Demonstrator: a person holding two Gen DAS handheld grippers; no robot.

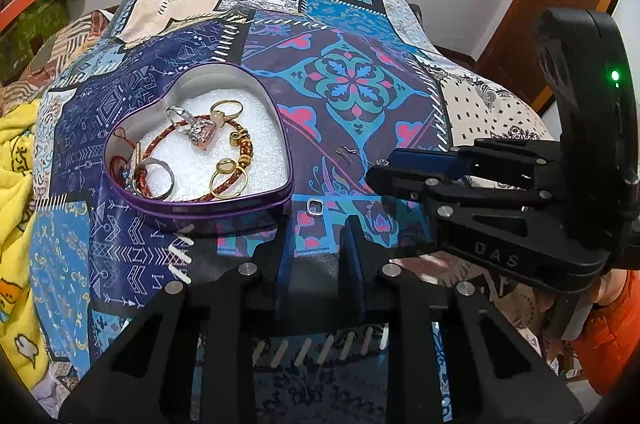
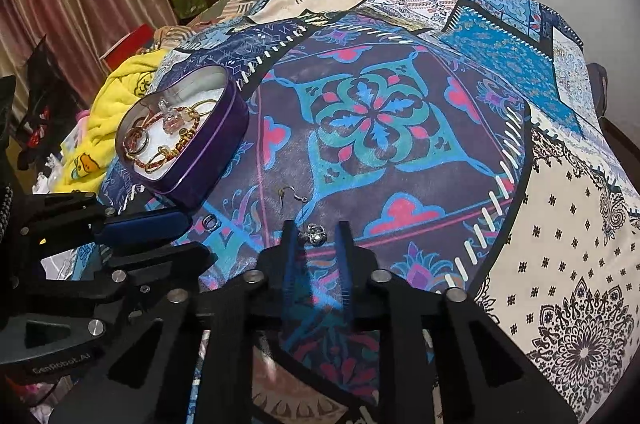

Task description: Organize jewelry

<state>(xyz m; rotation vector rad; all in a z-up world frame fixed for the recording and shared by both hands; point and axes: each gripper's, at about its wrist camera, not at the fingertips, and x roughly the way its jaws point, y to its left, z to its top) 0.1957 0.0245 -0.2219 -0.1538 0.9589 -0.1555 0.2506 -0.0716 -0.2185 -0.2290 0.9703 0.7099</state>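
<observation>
Resting on a patchwork bedspread (image 1: pixel 352 83), a purple heart-shaped tin (image 1: pixel 224 203) stands open to the left of both tools. Its white foam lining (image 1: pixel 236 131) carries gold rings, a braided red cord bracelet (image 1: pixel 168 139) with beads, a pink-stoned piece and a plain silver band.

Three loose pieces lie on the cloth outside it. A small sparkling silver piece (image 2: pixel 316 234) sits between the fingertips of the right gripper (image 2: pixel 316 226), whose blue-padded jaws are closed on it, low against the cloth. A square silver ring (image 1: pixel 315 207) lies just ahead of the left gripper (image 1: pixel 318 224), near the tin's pointed end; those jaws stand apart with nothing between the pads, and the ring is untouched. A thin earring hook (image 1: pixel 345 152) lies farther out, between the two tools and the large flower motif.

The right gripper's body reaches in from the right of the left wrist view, its tip close beside the hook, and it crowds the stretch of cloth between the square ring and the sparkling piece. The tin's wall rises between the loose pieces and the foam.

A crumpled yellow blanket (image 1: pixel 16 183) lies left of the tin, and an orange sleeve (image 1: pixel 612 324) shows behind the right tool.
</observation>
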